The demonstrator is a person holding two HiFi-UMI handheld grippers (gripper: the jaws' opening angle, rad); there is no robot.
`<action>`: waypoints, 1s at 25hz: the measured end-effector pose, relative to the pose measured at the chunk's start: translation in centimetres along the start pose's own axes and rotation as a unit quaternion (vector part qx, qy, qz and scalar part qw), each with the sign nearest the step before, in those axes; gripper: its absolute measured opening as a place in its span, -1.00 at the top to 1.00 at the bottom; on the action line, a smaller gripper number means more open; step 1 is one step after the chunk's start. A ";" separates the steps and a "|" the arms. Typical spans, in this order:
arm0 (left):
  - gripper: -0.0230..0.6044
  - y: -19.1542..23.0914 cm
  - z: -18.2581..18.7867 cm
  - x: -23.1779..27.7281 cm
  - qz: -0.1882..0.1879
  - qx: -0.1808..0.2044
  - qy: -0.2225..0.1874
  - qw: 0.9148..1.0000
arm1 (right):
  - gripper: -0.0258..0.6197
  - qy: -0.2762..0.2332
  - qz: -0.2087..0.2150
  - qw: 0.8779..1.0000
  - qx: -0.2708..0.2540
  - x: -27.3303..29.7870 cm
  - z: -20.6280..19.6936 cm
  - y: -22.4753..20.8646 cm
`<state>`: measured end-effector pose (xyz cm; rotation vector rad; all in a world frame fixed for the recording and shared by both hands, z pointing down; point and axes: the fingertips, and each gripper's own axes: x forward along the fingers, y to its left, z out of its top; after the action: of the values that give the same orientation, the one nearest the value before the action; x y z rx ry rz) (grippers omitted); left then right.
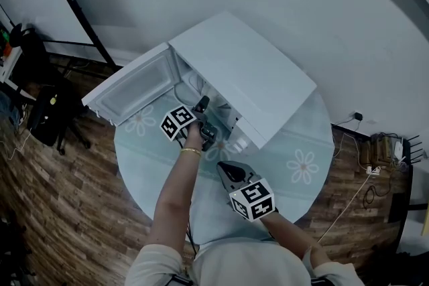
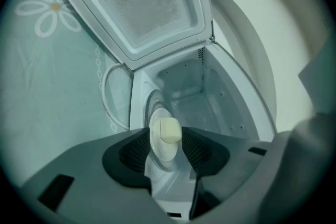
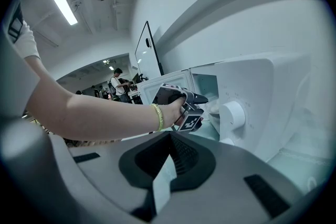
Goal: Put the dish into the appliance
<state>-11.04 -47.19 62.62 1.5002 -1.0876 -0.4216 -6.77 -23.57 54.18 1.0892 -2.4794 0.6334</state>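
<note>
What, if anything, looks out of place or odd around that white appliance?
Nothing looks spilled or broken. The appliance sits on the table with its door wide open, and the dish, carrying a pale block, lies just at its opening between the left gripper's open fingers.

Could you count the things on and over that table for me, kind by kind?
Grippers: 2 (left gripper, right gripper)
Appliance: 1
Dish: 1
Pale block on the dish: 1
Table: 1
Total: 6
</note>
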 end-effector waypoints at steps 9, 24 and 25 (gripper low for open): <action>0.38 -2.5 -1.3 -5.6 -0.021 0.027 -0.006 0.999 | 0.91 -0.019 -0.003 1.000 -0.004 -1.8 0.2 1.2; 0.89 -5.3 -7.0 -18.6 -0.007 0.160 -0.012 0.987 | 0.91 -0.033 -0.022 0.999 0.001 -5.9 -2.0 2.8; 0.89 -5.3 -7.5 -19.4 -0.006 0.170 -0.010 0.985 | 0.91 -0.033 -0.022 0.999 0.002 -6.1 -2.2 2.9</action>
<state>-12.89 -27.71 53.66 1.8042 -1.2112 -0.2683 -4.75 -16.99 52.33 1.1808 -2.5035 0.5978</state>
